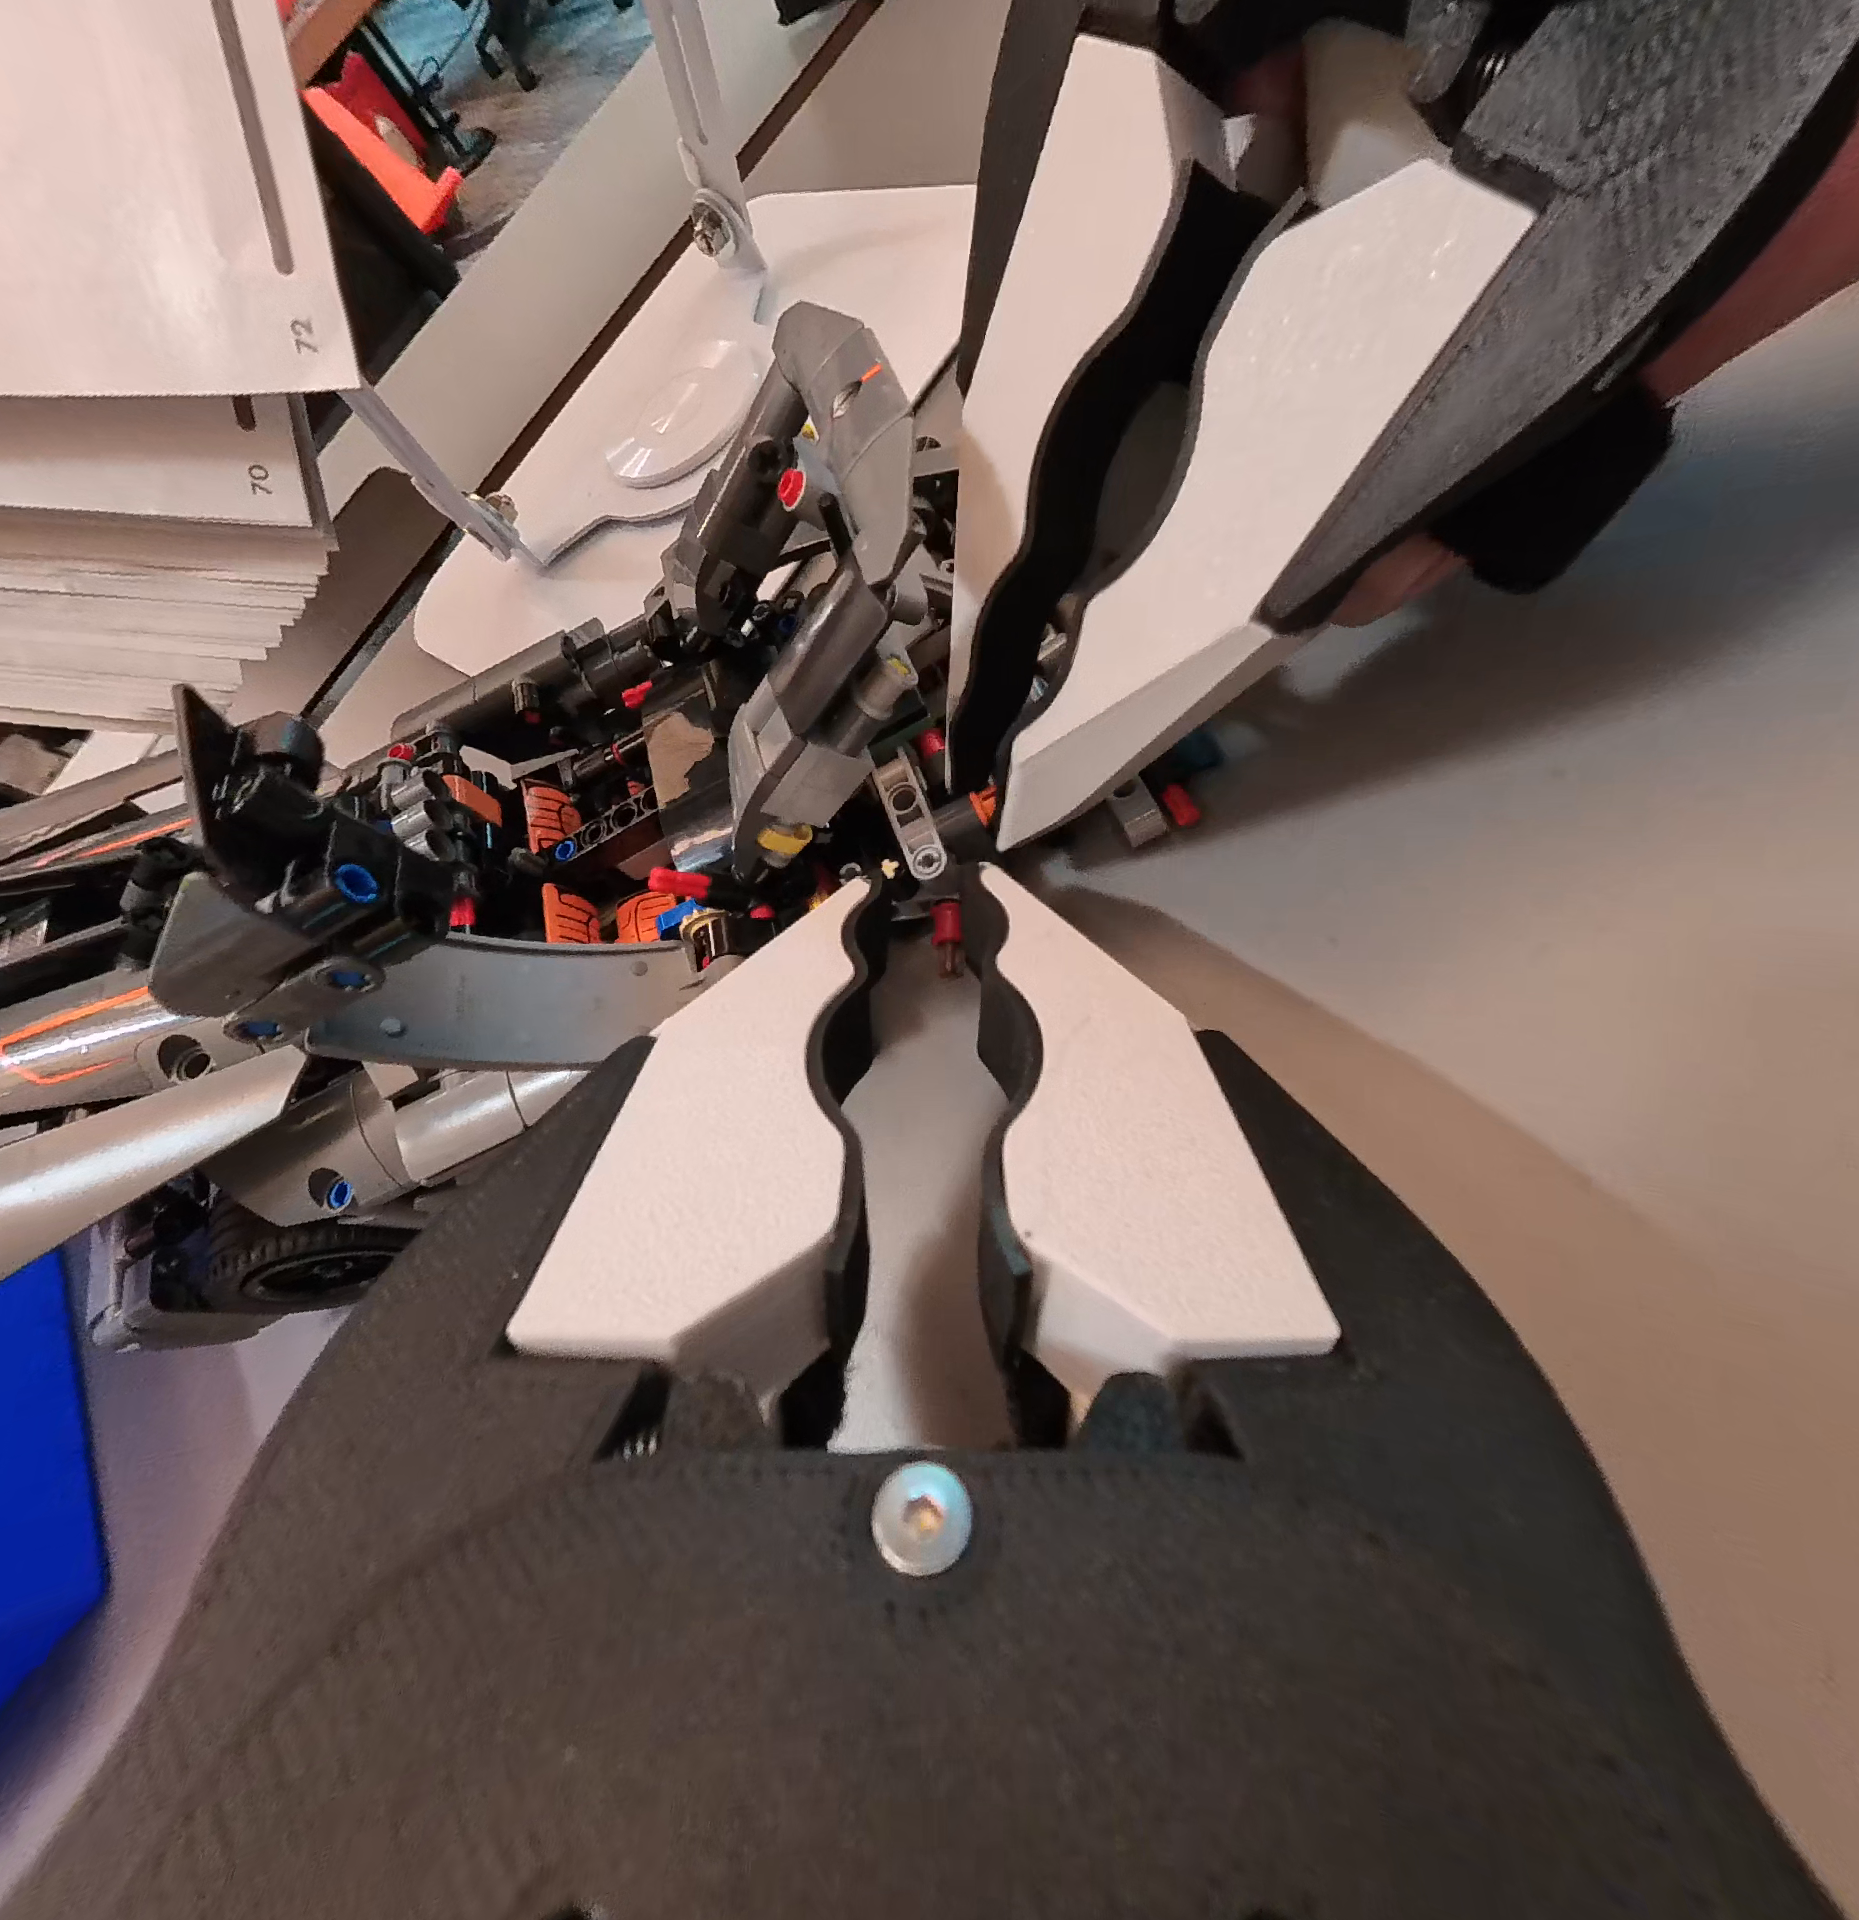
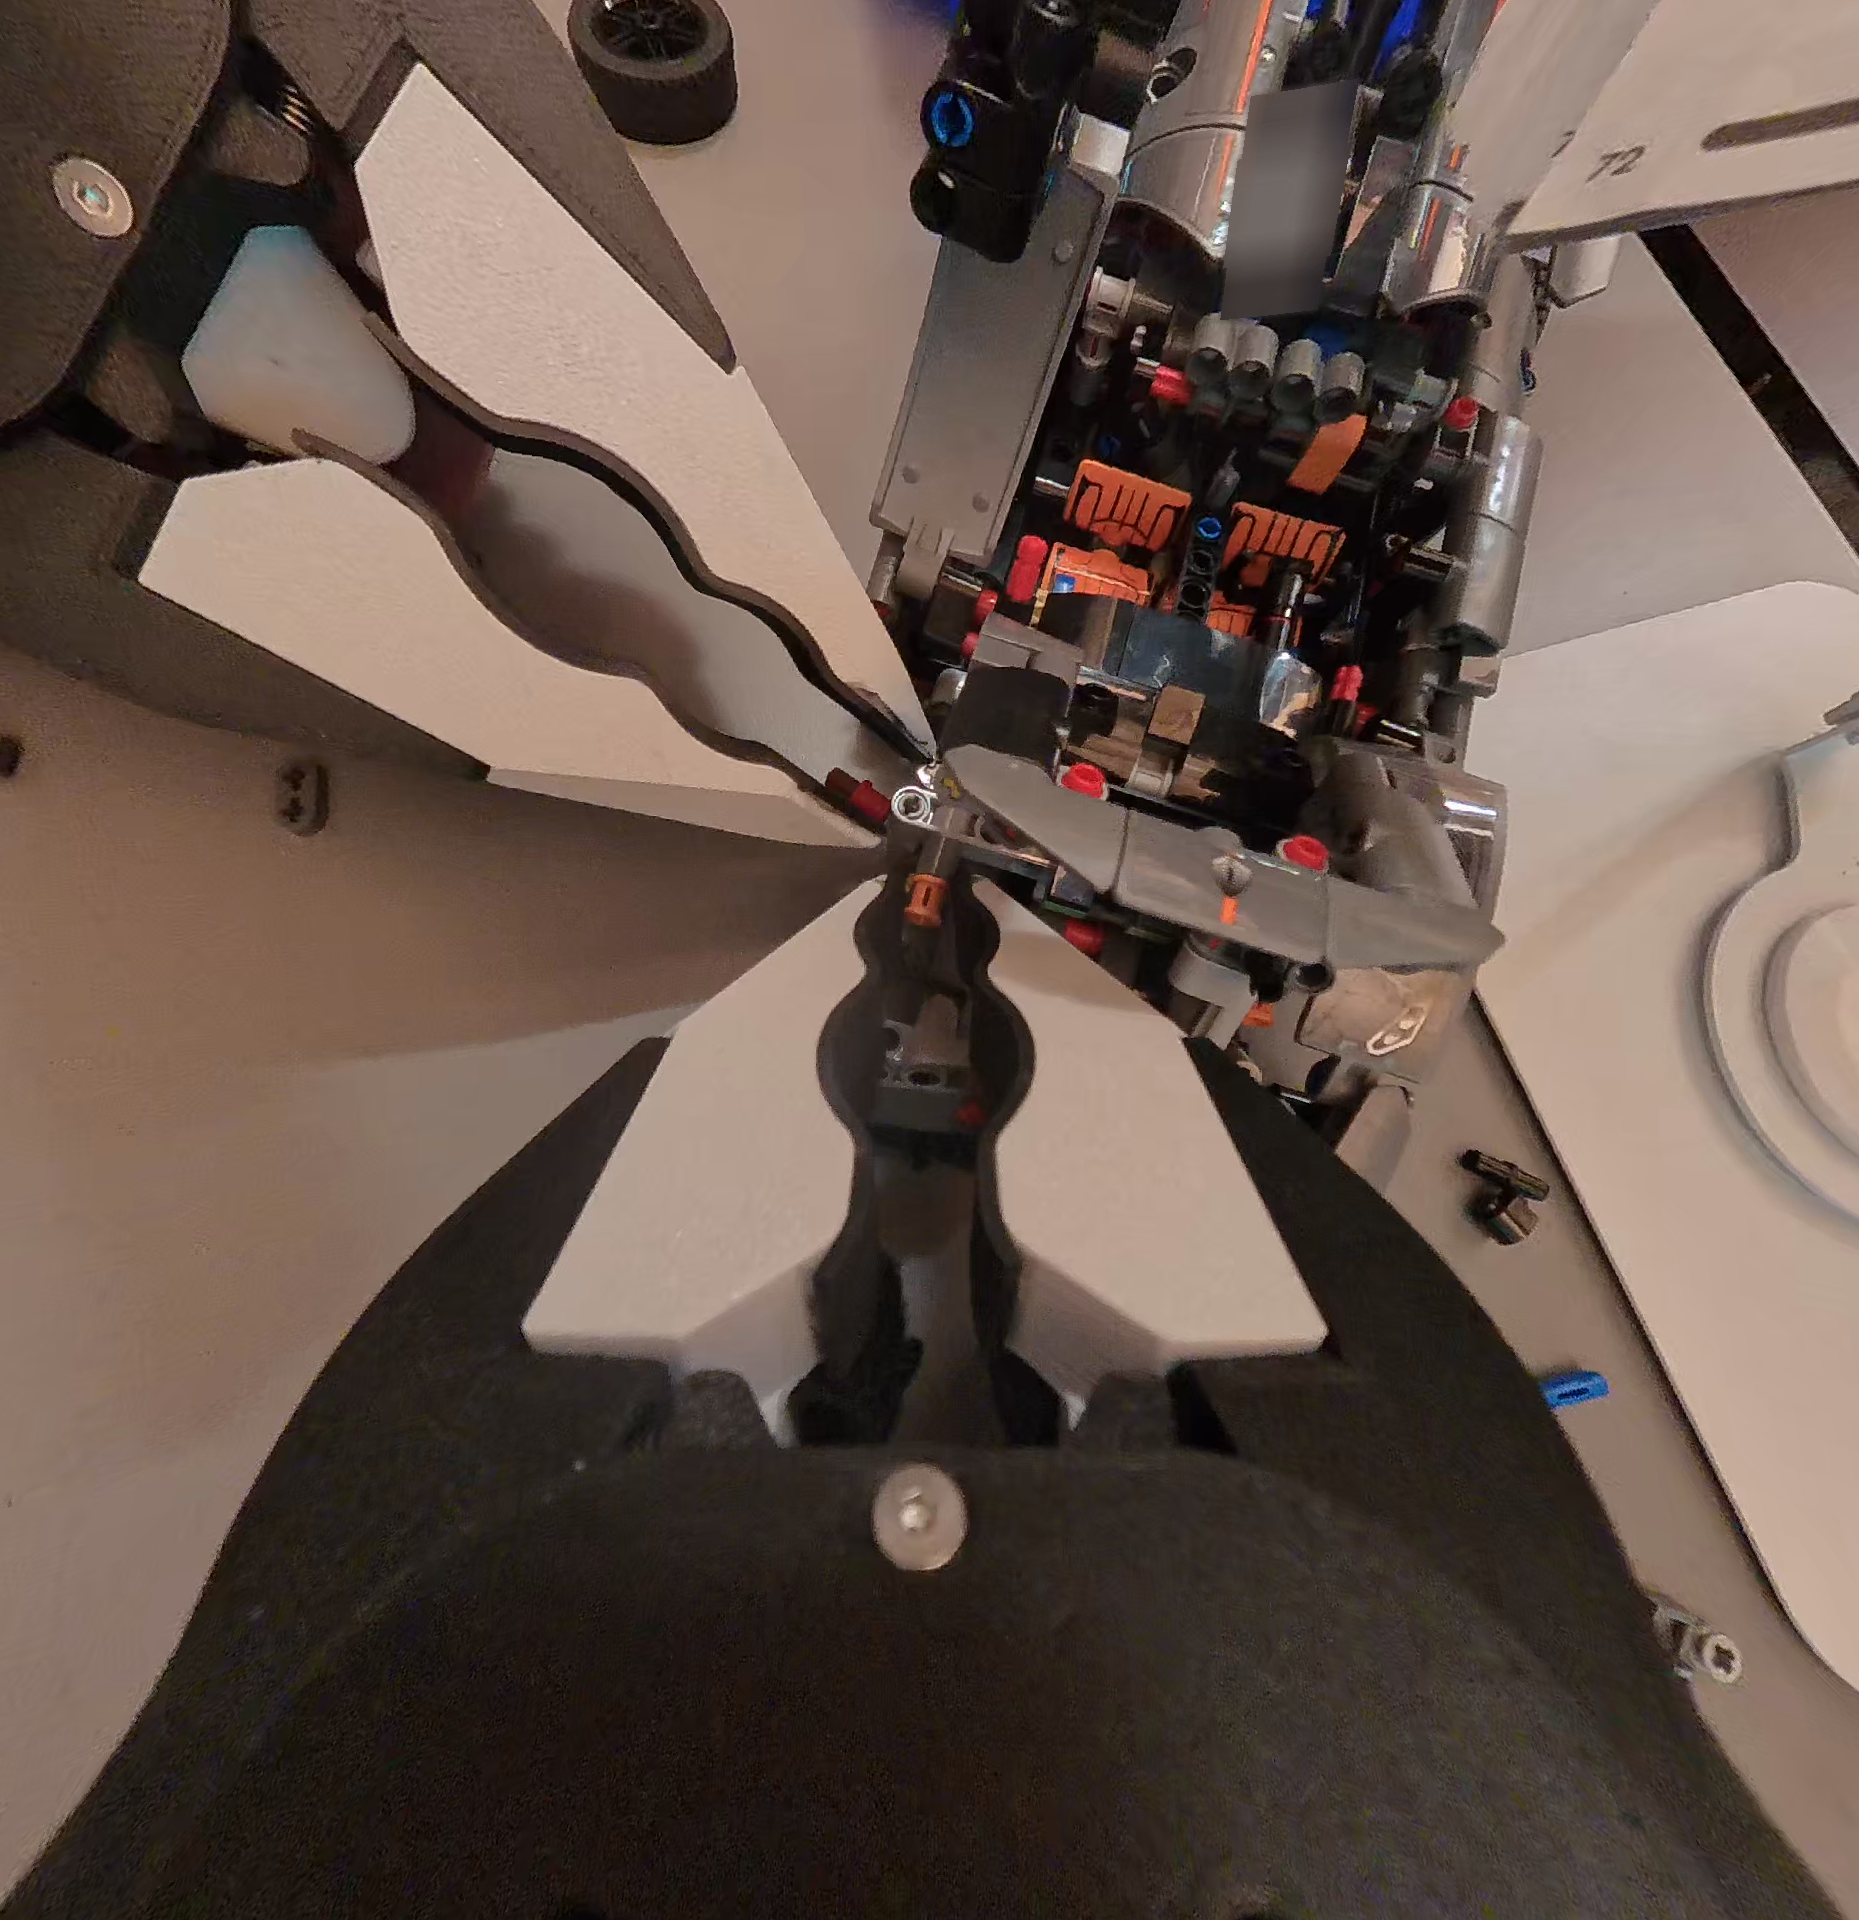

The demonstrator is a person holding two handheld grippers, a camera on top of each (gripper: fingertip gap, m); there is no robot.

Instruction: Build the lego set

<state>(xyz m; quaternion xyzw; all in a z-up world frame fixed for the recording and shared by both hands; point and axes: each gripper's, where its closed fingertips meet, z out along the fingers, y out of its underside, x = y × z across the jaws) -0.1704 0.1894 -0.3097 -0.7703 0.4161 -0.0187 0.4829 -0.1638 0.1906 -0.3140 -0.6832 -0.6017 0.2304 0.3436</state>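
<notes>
left wrist view — left tool [image 1: 930, 904] pointing forward at the near corner of the lego car [image 1: 509, 831], fingers drawn close with only a narrow slot at the tips, a red pin [image 1: 946, 935] lying lengthwise in that slot; cannot tell whether actually pinched or just lying between. right tool [image 1: 982, 816] coming in from upper right, tips together on an orange-and-black pin [image 1: 975, 812] whose long axis points down-left toward a light grey beam [image 1: 909, 816]. beam hole sits just beside the pin's free end, almost touching. car body stretches away to the left on the pale surface [image 1: 1476, 883], instruction booklet [image 1: 125, 416] stacked behind.

right wrist view — right tool [image 2: 925, 909] clamped on a short dark assembly with the orange pin [image 2: 923, 899] sticking straight ahead. grey beam end hole [image 2: 912, 805] lies directly in front of the pin, slightly to the left of the axis. left tool [image 2: 873, 805] enters from the left, red pin [image 2: 857, 798] at its tips, aimed at the same beam end. car runs away and up the frame; loose tyre [image 2: 655, 68] and stray pins well apart on the surface.

judged: right pin nearer and better lined up — small leftward correction, then straight push along its axis.
</notes>
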